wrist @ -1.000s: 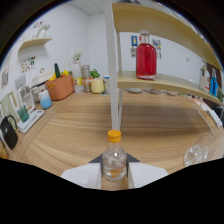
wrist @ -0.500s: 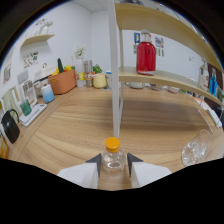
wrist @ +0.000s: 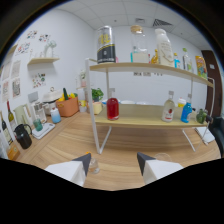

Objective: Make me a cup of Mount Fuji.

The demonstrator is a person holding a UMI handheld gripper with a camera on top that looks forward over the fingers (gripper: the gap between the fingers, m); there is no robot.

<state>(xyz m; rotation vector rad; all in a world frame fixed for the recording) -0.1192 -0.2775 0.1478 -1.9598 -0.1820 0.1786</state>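
My gripper (wrist: pixel 115 164) is open, with a wide gap between its two white fingers above a wooden table (wrist: pixel 125 150). A small clear bottle with an orange cap (wrist: pixel 93 165) stands on the table just inside the left finger, which hides most of it. The right finger does not touch the bottle. Beyond the right finger the rim of a clear glass (wrist: pixel 162 158) shows. A red bottle (wrist: pixel 113 108) stands on the lower board of the two-tier shelf (wrist: pixel 145 120) ahead.
The shelf's white leg (wrist: pixel 102 137) stands just ahead of the fingers. Its upper board carries a black canister (wrist: pixel 104 45) and a white bottle (wrist: pixel 165 47); a white bottle (wrist: pixel 169 111) and a blue one (wrist: pixel 186 112) sit lower right. An orange basket (wrist: pixel 67 106) and a black jug (wrist: pixel 23 136) stand at the left.
The fingers have opened off the orange-capped bottle and the gripper has risen and tilted up. The bottle now stands by the left finger, and the shelf fills more of the view.
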